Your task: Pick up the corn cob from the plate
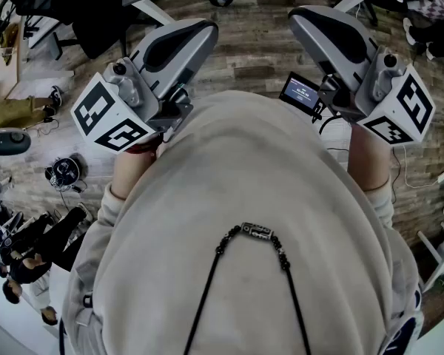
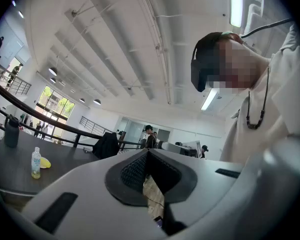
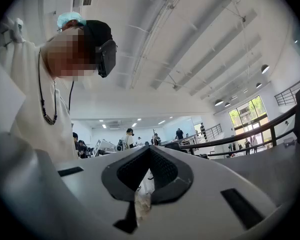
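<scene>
Corn cob: no view shows it, or a plate, clearly enough to place it; the one candidate is a small yellow thing, too small to identify.

Left gripper view: the left gripper has its jaws together, the dark pads meeting at the tips, with only a narrow wedge of floor showing lower down and nothing held between them. The gripper points up at the person, who wears a cream top and a black bead cord, under a white ceiling. Off to the left is a dark table. On it a clear bottle stands upright, with the yellow thing lying just beside it. A dark flask stands farther back.

Right gripper view: the right gripper is likewise closed, pads meeting at the tips and empty. It too is tilted up toward the person and the ceiling. A dark railing runs along the right, and several people stand far behind.

Head view: the cream top fills the middle. Both grippers are held close against the chest, well above a wood-plank floor. Each shows its marker cube, left and right. A small lit screen sits beside the right gripper
</scene>
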{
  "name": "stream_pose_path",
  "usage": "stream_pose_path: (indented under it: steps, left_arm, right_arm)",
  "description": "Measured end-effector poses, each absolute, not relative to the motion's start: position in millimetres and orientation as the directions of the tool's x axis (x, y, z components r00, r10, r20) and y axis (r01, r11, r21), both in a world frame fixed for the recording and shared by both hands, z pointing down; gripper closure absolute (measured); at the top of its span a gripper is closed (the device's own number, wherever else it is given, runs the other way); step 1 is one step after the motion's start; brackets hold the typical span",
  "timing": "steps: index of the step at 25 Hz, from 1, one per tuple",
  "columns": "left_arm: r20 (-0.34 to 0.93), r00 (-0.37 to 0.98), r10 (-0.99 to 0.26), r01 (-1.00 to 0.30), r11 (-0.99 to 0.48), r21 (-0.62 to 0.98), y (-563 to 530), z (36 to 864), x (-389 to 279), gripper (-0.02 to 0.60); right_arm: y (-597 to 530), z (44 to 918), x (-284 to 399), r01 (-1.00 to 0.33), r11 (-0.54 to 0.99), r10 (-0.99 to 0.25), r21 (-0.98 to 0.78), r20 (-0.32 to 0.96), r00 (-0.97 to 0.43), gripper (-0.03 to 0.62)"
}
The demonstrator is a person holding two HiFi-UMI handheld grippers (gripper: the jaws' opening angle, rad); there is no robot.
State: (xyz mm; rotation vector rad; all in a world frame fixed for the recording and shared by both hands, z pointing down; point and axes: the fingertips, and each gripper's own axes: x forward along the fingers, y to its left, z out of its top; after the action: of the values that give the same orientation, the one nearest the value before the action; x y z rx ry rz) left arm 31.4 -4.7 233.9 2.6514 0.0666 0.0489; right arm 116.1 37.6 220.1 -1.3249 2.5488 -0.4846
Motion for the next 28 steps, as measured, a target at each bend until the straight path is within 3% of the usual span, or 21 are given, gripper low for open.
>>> stream_pose_path:
  steps: [13, 21, 28]
  left_arm:
    - [0.033, 0.996, 0.086, 0.059, -0.869, 0.491, 15, 231, 65, 0.581]
    - [0.181, 0.983, 0.008, -0.091, -0.841, 0.533, -9, 263, 67, 0.581]
    - [0.24, 0.971, 0.022, -0.114, -0.835, 0.539, -13, 284, 67, 0.581]
  right_arm:
    - [61, 227, 163, -0.677, 0.508, -0.834, -0.532, -0.108, -0.541, 0.579]
    - [65, 251, 190, -0.692, 0.448, -0.861, -0.566, -0.063, -0.505, 0.579]
    - [47, 245, 208, -0.595, 0.524, -0.832, -0.609, -0.218, -0.51, 0.579]
